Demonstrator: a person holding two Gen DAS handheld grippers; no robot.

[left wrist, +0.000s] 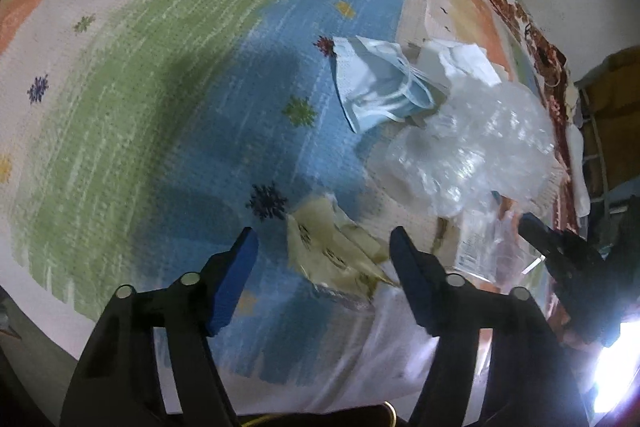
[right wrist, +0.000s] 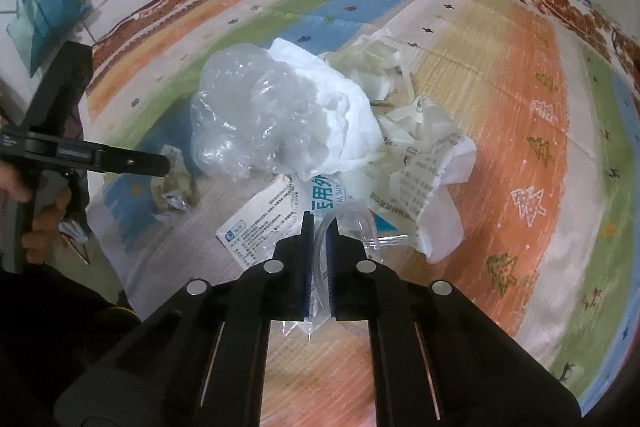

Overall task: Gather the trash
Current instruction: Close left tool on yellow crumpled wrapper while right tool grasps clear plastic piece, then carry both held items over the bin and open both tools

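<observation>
1. The right tool (right wrist: 320,227) is pinching a clear plastic wrapper (right wrist: 320,307) between its blue pads, the jaws pressed nearly together on the film.
2. The wrapper is lying at the near edge of a trash pile on a striped rug (right wrist: 500,107), touching a printed white packet (right wrist: 264,223).
3. Beyond it a crumpled clear plastic bag (right wrist: 244,115) is resting against a white tissue wad (right wrist: 340,115), with pale torn paper (right wrist: 372,67) behind them.
4. The left tool (left wrist: 324,255) is hovering with its jaws spread apart, a crumpled yellowish wrapper (left wrist: 332,247) lying on the rug between and just beyond its tips, not gripped.
5. In the left wrist view a blue face mask (left wrist: 376,87) is lying beside the clear bag.
6. A hand (right wrist: 44,211) is holding the left tool's handle at the left edge of the right wrist view.
</observation>
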